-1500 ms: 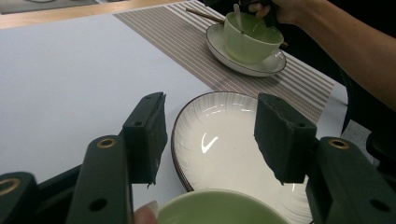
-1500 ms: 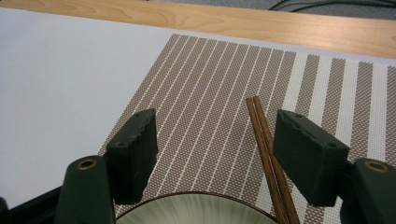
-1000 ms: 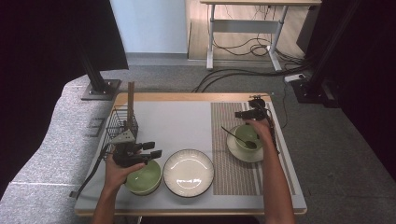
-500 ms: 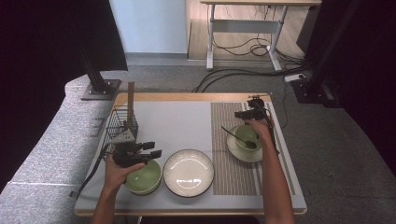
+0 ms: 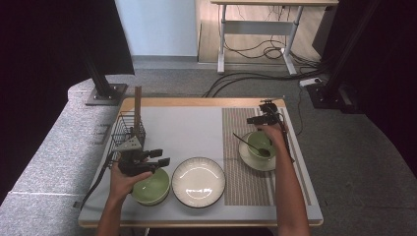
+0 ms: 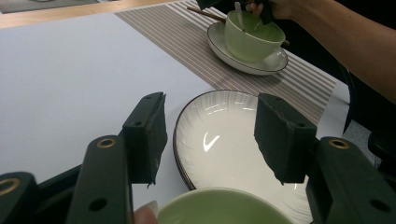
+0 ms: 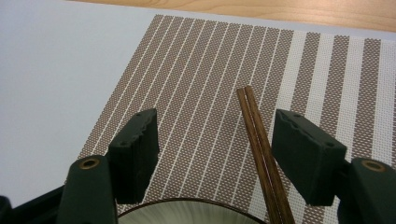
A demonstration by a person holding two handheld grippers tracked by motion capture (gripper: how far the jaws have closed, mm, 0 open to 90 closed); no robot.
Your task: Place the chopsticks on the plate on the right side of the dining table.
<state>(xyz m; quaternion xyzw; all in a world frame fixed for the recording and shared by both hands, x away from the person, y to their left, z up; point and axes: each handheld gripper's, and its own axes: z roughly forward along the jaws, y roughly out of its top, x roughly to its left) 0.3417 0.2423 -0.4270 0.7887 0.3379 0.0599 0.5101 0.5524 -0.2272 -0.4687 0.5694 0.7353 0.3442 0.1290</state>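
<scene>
Dishes: two green bowls [image 5: 151, 187] [image 5: 260, 144], one white plate [image 5: 198, 181].

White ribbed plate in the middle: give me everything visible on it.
The round white plate looks like glazed ceramic, with fine radial ribs toward a thin dark rim and a glossy highlight in its shallow well. It is empty and lies flat on the pale table surface, near the front edge, between the green bowl and the brown striped placemat. Whether it touches either cannot be told.
</scene>
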